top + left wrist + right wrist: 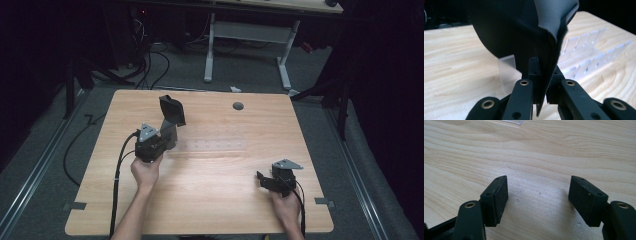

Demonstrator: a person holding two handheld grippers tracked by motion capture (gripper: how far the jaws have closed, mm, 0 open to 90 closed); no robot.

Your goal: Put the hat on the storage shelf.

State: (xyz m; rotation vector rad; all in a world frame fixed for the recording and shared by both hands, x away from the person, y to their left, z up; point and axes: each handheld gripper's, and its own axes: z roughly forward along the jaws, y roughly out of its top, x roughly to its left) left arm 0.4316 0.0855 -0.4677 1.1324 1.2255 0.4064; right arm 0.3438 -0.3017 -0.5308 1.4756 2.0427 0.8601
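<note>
1. Black curved sheet, raised over the wooden table, we find clamped at its lower edge in the left gripper.
2. We note the right gripper gaping, nothing between its pads, low over bare tabletop.

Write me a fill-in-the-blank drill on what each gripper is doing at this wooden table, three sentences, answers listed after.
1. The left gripper is shut on a dark, flexible ____, held up off the table.
2. The right gripper has its jaws ____, with nothing between them.
3. A clear plastic tray with many small compartments lies flat on the ____.

Missing words: sheet; open; table
</note>
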